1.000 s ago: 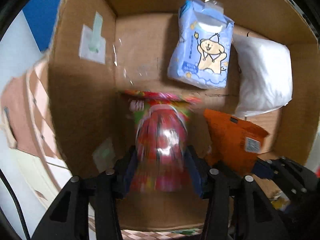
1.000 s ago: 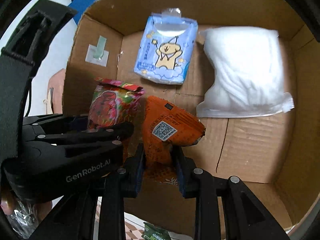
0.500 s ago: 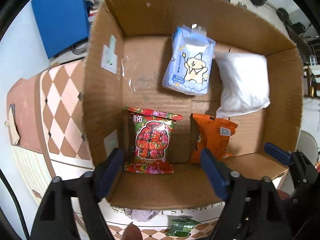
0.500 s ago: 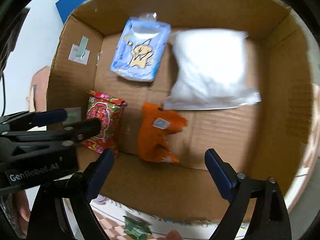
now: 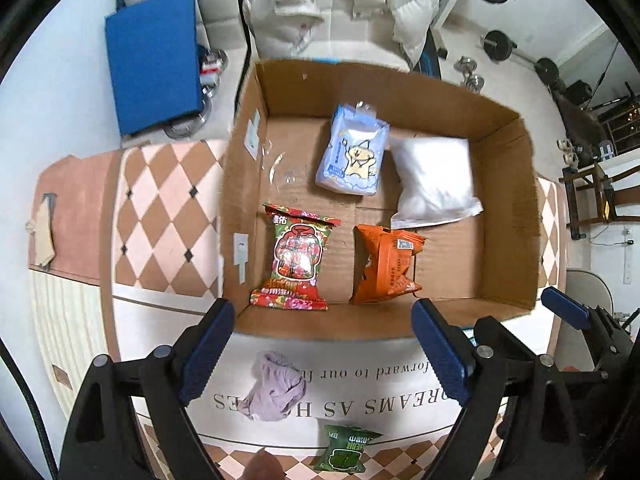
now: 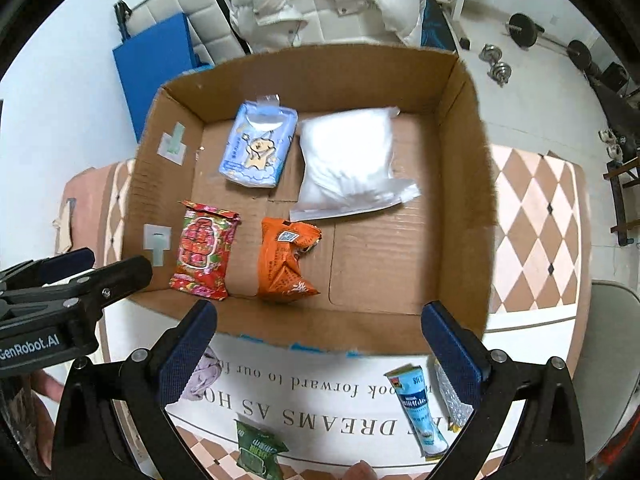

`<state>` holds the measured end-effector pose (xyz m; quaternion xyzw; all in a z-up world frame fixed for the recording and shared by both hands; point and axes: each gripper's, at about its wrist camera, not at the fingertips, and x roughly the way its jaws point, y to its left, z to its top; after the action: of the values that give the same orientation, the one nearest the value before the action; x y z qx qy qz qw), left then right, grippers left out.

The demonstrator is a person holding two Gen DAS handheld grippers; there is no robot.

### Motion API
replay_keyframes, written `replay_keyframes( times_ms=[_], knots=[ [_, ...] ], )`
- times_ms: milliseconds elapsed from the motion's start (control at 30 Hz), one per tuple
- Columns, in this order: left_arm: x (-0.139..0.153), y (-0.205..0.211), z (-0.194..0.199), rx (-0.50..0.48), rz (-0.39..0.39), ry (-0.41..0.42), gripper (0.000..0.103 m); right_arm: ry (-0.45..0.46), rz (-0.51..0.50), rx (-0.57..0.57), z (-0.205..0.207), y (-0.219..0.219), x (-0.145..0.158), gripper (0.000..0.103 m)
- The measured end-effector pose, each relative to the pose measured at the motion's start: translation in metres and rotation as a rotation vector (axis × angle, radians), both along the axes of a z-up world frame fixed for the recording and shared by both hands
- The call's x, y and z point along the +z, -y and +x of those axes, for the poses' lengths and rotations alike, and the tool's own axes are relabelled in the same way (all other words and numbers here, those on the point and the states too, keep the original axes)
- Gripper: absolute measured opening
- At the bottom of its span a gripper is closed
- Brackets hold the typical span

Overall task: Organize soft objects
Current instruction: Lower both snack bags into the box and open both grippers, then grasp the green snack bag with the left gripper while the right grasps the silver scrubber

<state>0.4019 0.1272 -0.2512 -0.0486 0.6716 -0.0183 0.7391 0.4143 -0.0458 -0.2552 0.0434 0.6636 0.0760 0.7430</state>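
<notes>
An open cardboard box (image 5: 508, 216) (image 6: 460, 208) holds a red snack packet (image 5: 298, 258) (image 6: 204, 252), an orange packet (image 5: 384, 266) (image 6: 286, 260), a blue tissue pack (image 5: 352, 156) (image 6: 258, 150) and a white soft bag (image 5: 432, 176) (image 6: 346, 164). My left gripper (image 5: 324, 356) is open and empty above the box's near wall. My right gripper (image 6: 320, 348) is open and empty, also above the near wall. The left gripper also shows at the left of the right wrist view (image 6: 76, 276).
On the lettered cloth (image 5: 360, 384) in front of the box lie a lilac cloth piece (image 5: 276, 392) (image 6: 202, 376), a green packet (image 5: 344, 454) (image 6: 258, 450) and a blue tube packet (image 6: 418, 408). A blue pad (image 5: 154, 56) and a white jacket (image 5: 340, 4) are behind the table.
Both grippers opened, letting go of the red and orange packets inside the box, and pulled up and back out of it. Both packets now lie on the box floor.
</notes>
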Motion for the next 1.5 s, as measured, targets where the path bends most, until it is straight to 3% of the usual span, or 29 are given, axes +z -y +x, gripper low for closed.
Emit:
replay_keyframes(
  times_ms=[300, 467, 533, 700, 1000, 1100, 1267, 1300, 1367, 1433, 1500],
  knots=[
    [0.054, 0.015, -0.058, 0.004, 0.103, 0.185, 0.090, 0.150, 0.014, 0.044, -0.049, 0.030, 0.064, 0.103],
    [0.046, 0.027, -0.100, 0.013, 0.157, 0.204, 0.090, 0.207, -0.076, 0.035, -0.079, 0.073, 0.078, 0.103],
    [0.025, 0.031, -0.120, 0.016, 0.143, 0.147, 0.090, 0.194, -0.121, 0.030, -0.087, 0.091, 0.070, 0.103],
    [-0.041, 0.041, -0.159, -0.002, 0.097, -0.029, 0.090, 0.044, -0.210, 0.011, -0.109, 0.139, 0.015, 0.103],
    [-0.144, 0.053, -0.213, -0.052, 0.116, -0.268, 0.089, -0.110, -0.240, 0.026, -0.130, 0.165, -0.072, 0.103],
    [-0.167, 0.057, -0.219, -0.061, 0.102, -0.327, 0.074, -0.131, -0.241, 0.033, -0.127, 0.162, -0.086, 0.100],
    [-0.185, 0.066, -0.221, -0.078, 0.086, -0.357, 0.070, -0.163, -0.238, 0.053, -0.115, 0.156, -0.104, 0.098],
    [-0.188, 0.067, -0.220, -0.079, 0.089, -0.361, 0.066, -0.169, -0.245, 0.059, -0.113, 0.155, -0.108, 0.098],
    [-0.193, 0.069, -0.220, -0.084, 0.095, -0.376, 0.047, -0.185, -0.258, 0.070, -0.108, 0.152, -0.117, 0.097],
    [-0.197, 0.071, -0.221, -0.077, 0.083, -0.394, 0.040, -0.207, -0.269, 0.083, -0.105, 0.149, -0.128, 0.096],
    [-0.198, 0.071, -0.221, -0.076, 0.080, -0.393, 0.036, -0.235, -0.287, 0.090, -0.102, 0.149, -0.140, 0.085]
  ],
)
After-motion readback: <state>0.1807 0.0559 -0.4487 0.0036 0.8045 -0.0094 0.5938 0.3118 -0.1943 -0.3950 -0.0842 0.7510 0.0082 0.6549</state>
